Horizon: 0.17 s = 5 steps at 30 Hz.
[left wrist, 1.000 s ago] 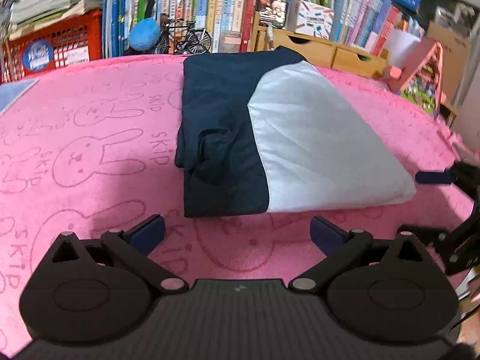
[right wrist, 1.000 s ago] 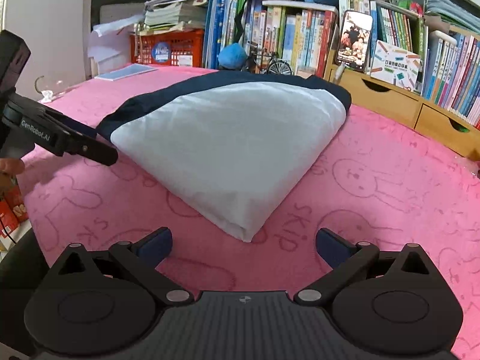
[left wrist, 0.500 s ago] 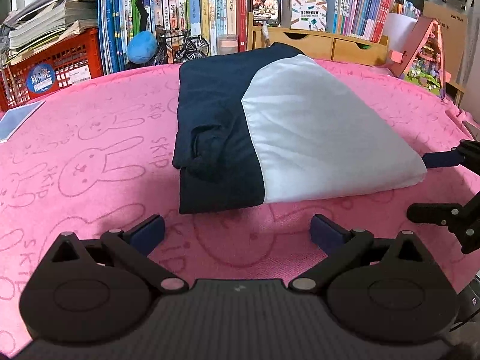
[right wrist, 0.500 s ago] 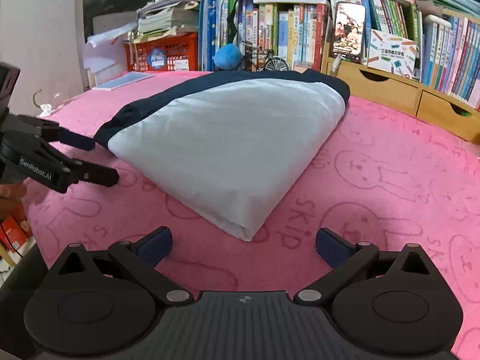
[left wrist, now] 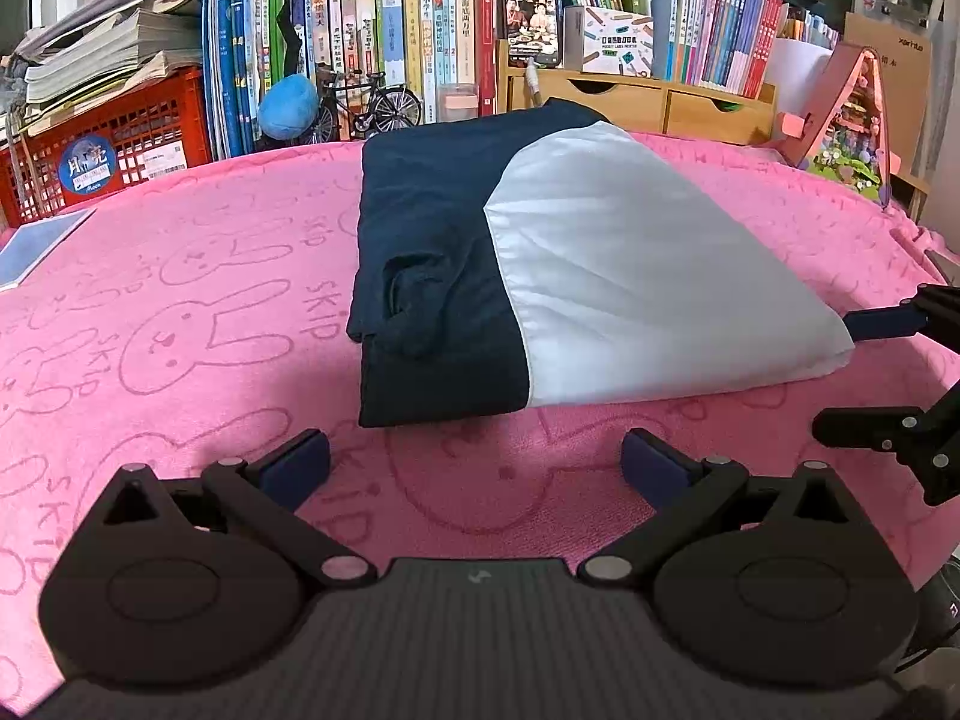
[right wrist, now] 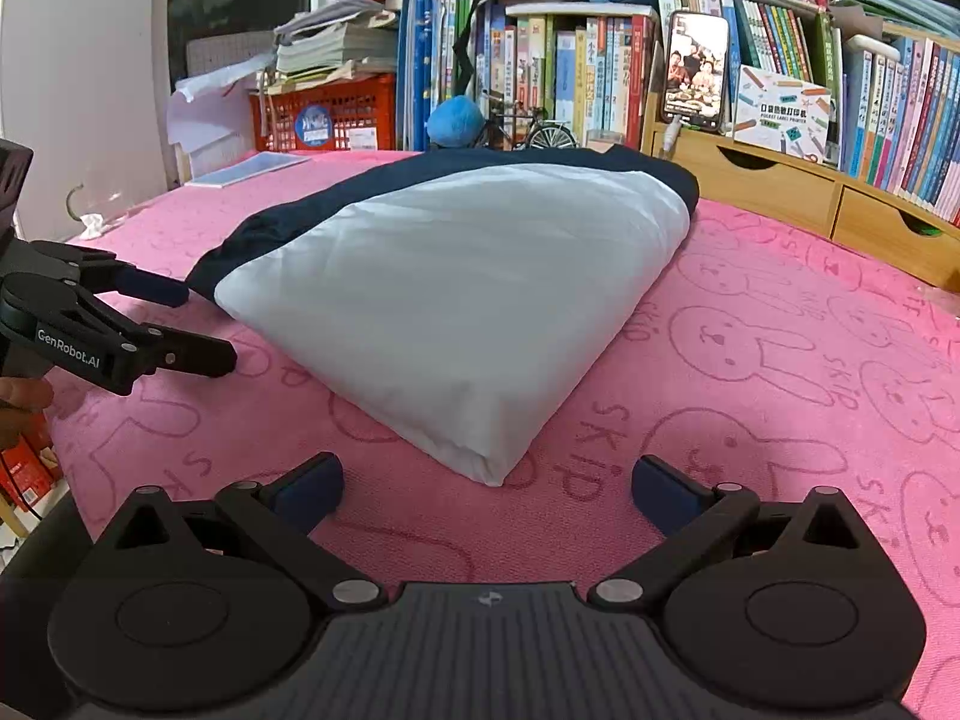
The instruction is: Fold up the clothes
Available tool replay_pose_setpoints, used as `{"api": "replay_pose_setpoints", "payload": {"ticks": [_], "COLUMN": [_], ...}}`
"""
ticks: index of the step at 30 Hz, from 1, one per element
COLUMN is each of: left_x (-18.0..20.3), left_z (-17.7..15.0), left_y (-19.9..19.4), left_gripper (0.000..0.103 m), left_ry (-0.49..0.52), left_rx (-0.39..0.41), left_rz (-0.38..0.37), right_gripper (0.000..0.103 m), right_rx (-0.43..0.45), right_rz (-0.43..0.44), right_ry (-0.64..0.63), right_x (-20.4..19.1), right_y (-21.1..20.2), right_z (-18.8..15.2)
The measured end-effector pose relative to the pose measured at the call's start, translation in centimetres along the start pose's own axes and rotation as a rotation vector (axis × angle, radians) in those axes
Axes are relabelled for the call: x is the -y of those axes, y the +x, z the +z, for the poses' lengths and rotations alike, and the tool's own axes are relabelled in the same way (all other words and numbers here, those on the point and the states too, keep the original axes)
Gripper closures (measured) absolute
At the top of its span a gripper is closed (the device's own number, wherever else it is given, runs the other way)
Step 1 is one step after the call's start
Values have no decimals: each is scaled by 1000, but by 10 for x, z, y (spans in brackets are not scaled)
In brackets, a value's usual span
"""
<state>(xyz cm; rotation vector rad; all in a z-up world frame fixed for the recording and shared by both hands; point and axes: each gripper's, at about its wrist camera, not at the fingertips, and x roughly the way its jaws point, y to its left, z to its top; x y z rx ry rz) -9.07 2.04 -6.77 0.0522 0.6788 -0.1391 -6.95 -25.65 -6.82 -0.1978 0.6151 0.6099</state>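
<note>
Through the left wrist camera I see my left gripper (left wrist: pixel 474 462) spread wide and holding nothing, hovering over the pink rabbit-print cloth (left wrist: pixel 180 312) just short of the folded navy-and-white garment (left wrist: pixel 540 276), with the right gripper (left wrist: pixel 864 372) at the garment's right corner. Through the right wrist camera my right gripper (right wrist: pixel 486 486) is likewise wide apart and empty, the garment's white corner just ahead of it, the left gripper (right wrist: pixel 198 324) open beside the navy edge.

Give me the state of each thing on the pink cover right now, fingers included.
Navy and white garment: folded into a compact bundle, lying flat, not gripped.
Left gripper: fingers open, holding nothing, just short of the garment.
Right gripper: fingers open, holding nothing, near the white corner.
Pink cover: spread flat.
</note>
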Motion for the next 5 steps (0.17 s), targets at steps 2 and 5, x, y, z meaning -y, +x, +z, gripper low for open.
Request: {"api": "replay_pose_setpoints", "payload": {"ticks": [2,5], "left_x": [0,1], "left_z": [-1,-1], "left_y": [0,-1], "left_gripper": [0,0], "left_ry": [1,1], "left_rx": [3,5], "left_rz": [0,0], "right_gripper": [0,0], "right_rx": [0,0], "right_rz": [0,0], "right_ry": [0,0], "right_x": [0,0], "right_y": [0,0], "right_z": [0,0]}}
